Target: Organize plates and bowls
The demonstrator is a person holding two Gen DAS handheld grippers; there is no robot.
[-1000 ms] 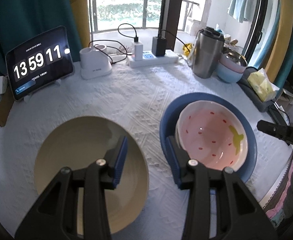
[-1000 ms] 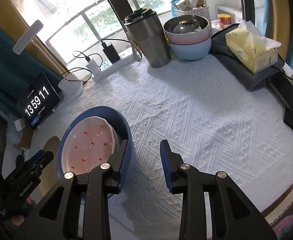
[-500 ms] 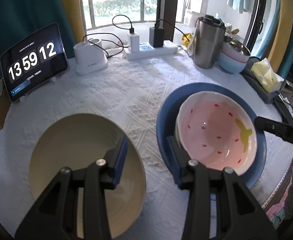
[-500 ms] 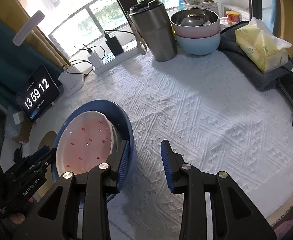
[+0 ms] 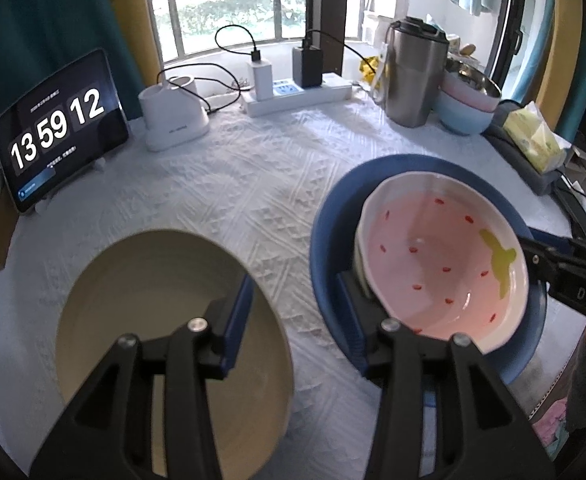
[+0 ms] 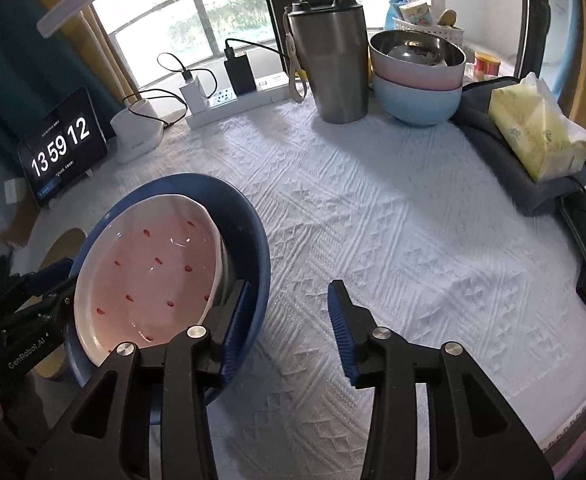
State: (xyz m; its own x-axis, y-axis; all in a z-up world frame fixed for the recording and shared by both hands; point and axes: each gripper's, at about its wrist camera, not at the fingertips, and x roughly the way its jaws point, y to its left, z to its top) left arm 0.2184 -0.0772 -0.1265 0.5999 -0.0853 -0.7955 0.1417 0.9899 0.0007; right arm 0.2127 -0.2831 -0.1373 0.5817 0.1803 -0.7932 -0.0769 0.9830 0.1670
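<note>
A pink strawberry-patterned bowl [image 5: 441,264] sits inside a larger blue bowl [image 5: 333,216] on the white tablecloth; both also show in the right wrist view, the pink bowl [image 6: 149,272] inside the blue bowl [image 6: 245,220]. A beige plate [image 5: 165,320] lies to their left. My left gripper [image 5: 293,316] is open, one finger over the beige plate, the other at the blue bowl's near-left rim. My right gripper [image 6: 289,324] is open, its left finger inside the blue bowl's right rim, its right finger over the cloth.
At the back stand a tablet clock [image 5: 57,128], a white charger dock [image 5: 173,120], a power strip [image 5: 297,96], a steel tumbler [image 6: 329,60] and stacked bowls [image 6: 417,80]. A tissue pack [image 6: 537,132] lies on dark cloth at the right edge.
Both grippers have moved closer to the bowls. The right gripper's left finger has gone inside the blue bowl's rim. The clock went from 13:59:11 to 13:59:12.
</note>
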